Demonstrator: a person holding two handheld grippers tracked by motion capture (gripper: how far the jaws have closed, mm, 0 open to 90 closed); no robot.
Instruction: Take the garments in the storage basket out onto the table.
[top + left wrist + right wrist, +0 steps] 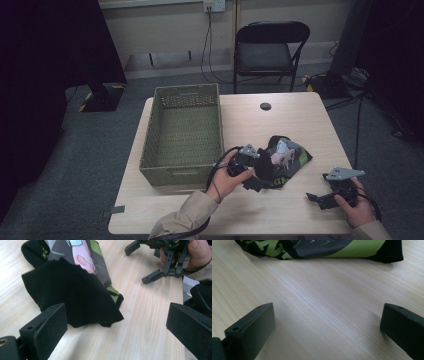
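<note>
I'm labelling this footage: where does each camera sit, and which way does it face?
High view: above the person's side, looking forward and down at table, basket, cloth; forearms and both tools show.
Left gripper view: on left tool, facing the cloth and right tool; own jaws apart.
Right gripper view: on right tool, facing the table; jaws apart.
All share the cloth.

One basket (182, 135), one printed cloth (285, 160), one chair (267, 47).
</note>
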